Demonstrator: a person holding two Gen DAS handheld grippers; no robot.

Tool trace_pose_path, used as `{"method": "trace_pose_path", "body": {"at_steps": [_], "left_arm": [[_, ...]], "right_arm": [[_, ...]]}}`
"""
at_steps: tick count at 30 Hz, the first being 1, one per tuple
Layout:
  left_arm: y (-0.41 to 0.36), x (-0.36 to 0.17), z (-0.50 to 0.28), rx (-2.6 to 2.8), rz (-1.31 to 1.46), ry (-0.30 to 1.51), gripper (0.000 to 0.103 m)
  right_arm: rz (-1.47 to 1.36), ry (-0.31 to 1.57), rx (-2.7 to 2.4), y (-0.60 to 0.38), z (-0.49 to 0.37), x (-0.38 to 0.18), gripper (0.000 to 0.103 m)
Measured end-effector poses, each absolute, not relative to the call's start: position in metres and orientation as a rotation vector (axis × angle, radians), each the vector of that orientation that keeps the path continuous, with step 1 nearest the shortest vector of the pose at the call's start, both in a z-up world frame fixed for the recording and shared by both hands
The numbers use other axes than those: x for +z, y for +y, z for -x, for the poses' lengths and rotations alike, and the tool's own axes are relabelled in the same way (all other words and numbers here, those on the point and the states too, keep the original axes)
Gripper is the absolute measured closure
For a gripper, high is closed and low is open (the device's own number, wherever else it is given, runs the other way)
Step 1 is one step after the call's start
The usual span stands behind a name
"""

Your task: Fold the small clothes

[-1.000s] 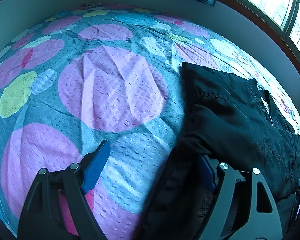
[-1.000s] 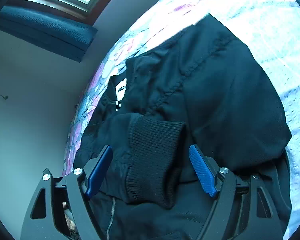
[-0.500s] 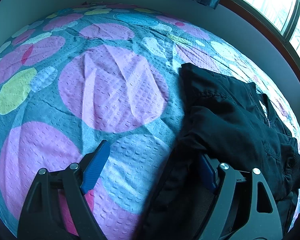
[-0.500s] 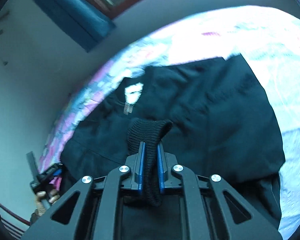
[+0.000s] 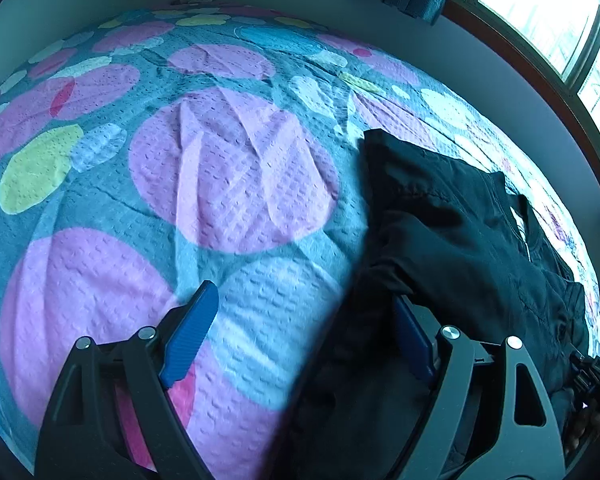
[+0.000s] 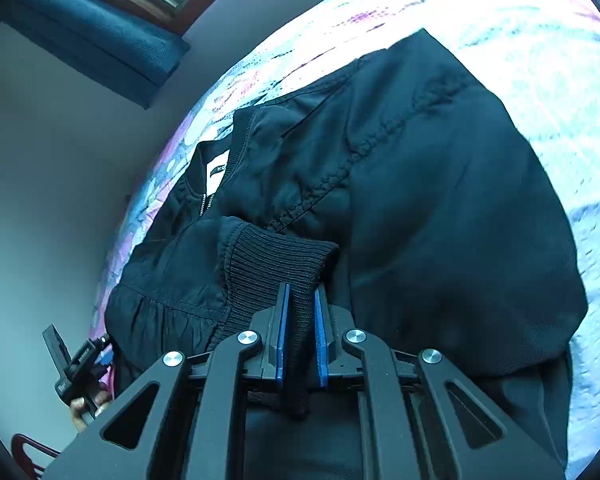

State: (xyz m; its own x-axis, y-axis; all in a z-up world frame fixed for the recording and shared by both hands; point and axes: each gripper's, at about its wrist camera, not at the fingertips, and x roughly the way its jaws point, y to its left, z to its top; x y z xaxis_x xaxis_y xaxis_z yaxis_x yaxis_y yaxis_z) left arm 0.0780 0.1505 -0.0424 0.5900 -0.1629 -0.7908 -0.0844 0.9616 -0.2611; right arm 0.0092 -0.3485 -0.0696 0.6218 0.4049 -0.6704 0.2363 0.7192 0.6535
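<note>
One black jacket (image 6: 440, 208) is lying on the bedspread (image 5: 228, 168) with its coloured circles, near the side under the window (image 5: 548, 12). The right gripper (image 6: 300, 320) is pinching the jacket's ribbed cuff (image 6: 276, 260) between its two blue pads. The left gripper (image 5: 304, 320) is hovering with its jaws spread wide over the jacket's edge, gripping nothing. One curtain (image 6: 100, 40) is hanging by the window.

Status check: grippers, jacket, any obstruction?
Right gripper shut on ribbed cuff. Left gripper open, straddling black jacket edge. No obstruction seen.
</note>
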Motion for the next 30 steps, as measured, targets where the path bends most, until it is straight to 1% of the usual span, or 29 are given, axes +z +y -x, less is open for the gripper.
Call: {"method": "trace_pose_path", "body": {"at_steps": [5,7,12,13,14,16,17,18,19,23,28,30], "left_arm": [[0.172,-0.031,-0.069,-0.210,0.479,0.941,0.019],[0.175,-0.029,-0.075,-0.238,0.501,0.939,0.018],[0.154,-0.041,-0.094,-0.284,0.488,0.964,0.018],[0.148,-0.043,-0.096,-0.278,0.461,0.965,0.026],[0.143,-0.044,-0.098,-0.265,0.429,0.966,0.048],[0.133,-0.050,-0.103,-0.231,0.370,1.000,0.067],[0.134,-0.052,-0.103,-0.223,0.372,1.005,0.072],[0.135,-0.053,-0.102,-0.213,0.369,1.001,0.074],[0.137,-0.053,-0.102,-0.207,0.376,0.995,0.076],[0.152,-0.059,-0.104,-0.207,0.432,0.997,0.077],[0.139,-0.052,-0.101,-0.225,0.304,0.982,0.074],[0.138,-0.051,-0.099,-0.217,0.273,0.980,0.072]], "right_arm": [[-0.755,0.919,0.106,-0.346,-0.013,-0.067,0.091],[-0.768,0.913,0.108,-0.346,-0.014,-0.070,0.091],[-0.785,0.899,0.110,-0.351,-0.006,-0.072,0.089],[-0.788,0.897,0.111,-0.352,-0.004,-0.072,0.088],[-0.792,0.897,0.110,-0.353,-0.003,-0.072,0.088],[-0.798,0.896,0.109,-0.354,-0.002,-0.071,0.085],[-0.799,0.896,0.109,-0.354,-0.001,-0.070,0.082],[-0.789,0.897,0.107,-0.352,-0.001,-0.067,0.078],[-0.771,0.899,0.104,-0.349,-0.001,-0.064,0.077],[-0.675,0.906,0.090,-0.339,-0.004,-0.059,0.073],[-0.709,0.902,0.093,-0.347,-0.005,-0.064,0.082],[-0.717,0.905,0.092,-0.349,-0.005,-0.066,0.082]]}}
